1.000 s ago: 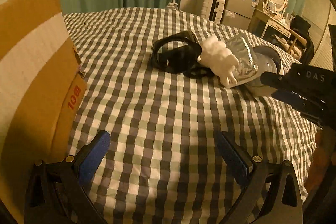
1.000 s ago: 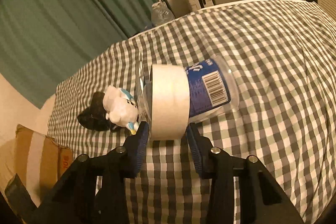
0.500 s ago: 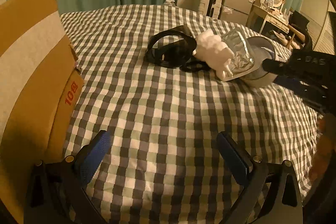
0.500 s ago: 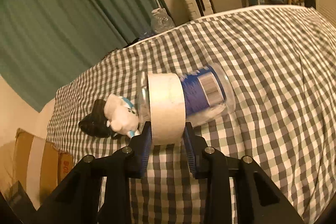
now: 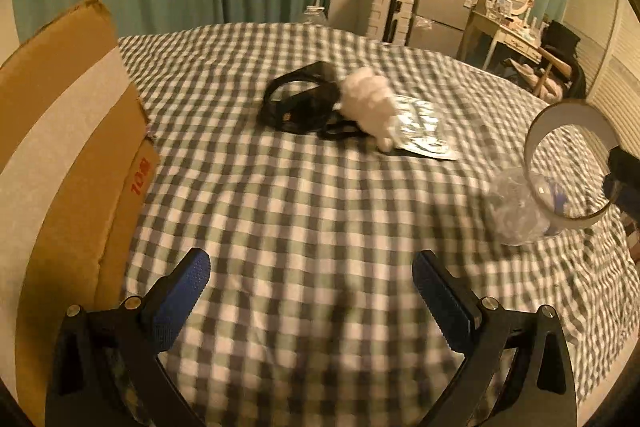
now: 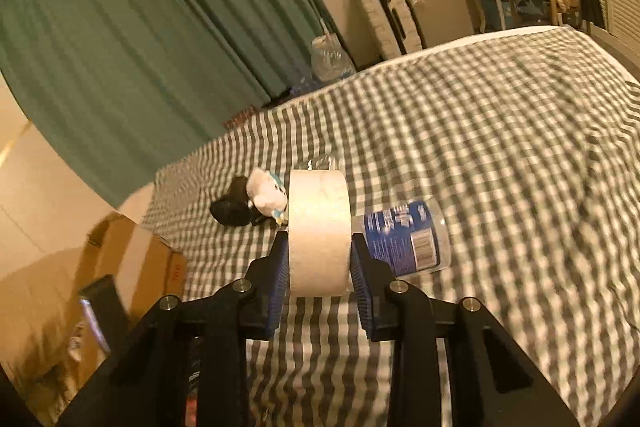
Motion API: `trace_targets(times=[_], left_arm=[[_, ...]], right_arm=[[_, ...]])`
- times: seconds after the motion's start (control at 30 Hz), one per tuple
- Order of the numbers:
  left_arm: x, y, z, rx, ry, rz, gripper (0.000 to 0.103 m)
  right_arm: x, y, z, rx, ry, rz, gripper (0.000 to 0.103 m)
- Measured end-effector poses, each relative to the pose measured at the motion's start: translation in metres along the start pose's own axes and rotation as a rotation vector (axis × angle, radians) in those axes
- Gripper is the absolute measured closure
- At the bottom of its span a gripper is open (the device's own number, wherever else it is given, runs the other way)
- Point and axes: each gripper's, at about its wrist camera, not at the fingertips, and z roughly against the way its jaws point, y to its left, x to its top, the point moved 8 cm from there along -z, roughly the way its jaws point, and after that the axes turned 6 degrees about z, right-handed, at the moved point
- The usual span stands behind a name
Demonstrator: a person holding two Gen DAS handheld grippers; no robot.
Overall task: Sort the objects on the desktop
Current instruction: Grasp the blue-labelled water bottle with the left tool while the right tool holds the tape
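Note:
My right gripper is shut on a roll of white tape and holds it upright above the checked bedspread. In the left wrist view the same tape roll hangs at the right edge. Behind it a clear bottle with a blue label lies on its side; the left wrist view shows the bottle under the tape. A white plush toy, a black strap bundle and a silver pouch lie mid-bed. My left gripper is open over bare cloth.
A tall cardboard box stands at the bed's left edge, close to my left fingers. The box is at the lower left of the right wrist view. Green curtains, a suitcase and a small fridge stand beyond the bed.
The right gripper's jaws closed onto the tape roll and lifted it up and away from the bottle. The bottle stays on the bed. The left gripper shifted slightly, still open.

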Motion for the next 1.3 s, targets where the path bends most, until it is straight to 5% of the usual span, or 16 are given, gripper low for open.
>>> trace_targets(times=[0.27, 0.4, 0.5, 0.77, 0.87, 1.0, 1.07, 1.13, 1.3], left_arm=[[-0.009, -0.061, 0.018, -0.127, -0.020, -0.103, 0.000], [-0.007, -0.109, 0.022, -0.213, -0.038, -0.208, 0.000], [-0.002, -0.144, 0.015, -0.286, -0.041, -0.294, 0.000], [-0.009, -0.202, -0.036, -0.365, 0.051, -0.753, 0.000], [-0.010, -0.212, -0.056, -0.315, 0.033, -0.847, 0.000], [-0.015, -0.218, -0.082, -0.294, 0.110, -0.819, 0.000], [-0.016, -0.220, -0.084, -0.302, 0.108, -0.780, 0.006], [-0.017, -0.219, -0.082, -0.297, 0.094, -0.735, 0.026], [-0.028, -0.210, -0.064, -0.327, 0.111, -0.645, 0.032]], right_arm=[[0.003, -0.063, 0.037, -0.115, -0.066, -0.102, 0.074], [-0.010, -0.111, 0.035, -0.280, -0.008, -0.130, 0.074], [-0.023, -0.141, 0.030, -0.267, 0.035, -0.227, 0.074], [-0.027, -0.158, 0.027, -0.261, 0.036, -0.253, 0.074], [-0.024, -0.162, 0.026, -0.260, 0.037, -0.239, 0.074], [-0.026, -0.163, 0.018, -0.290, 0.057, -0.216, 0.074], [-0.032, -0.168, 0.011, -0.313, 0.084, -0.219, 0.073], [-0.035, -0.171, 0.007, -0.322, 0.093, -0.216, 0.073], [-0.032, -0.164, 0.013, -0.290, 0.061, -0.212, 0.074]])
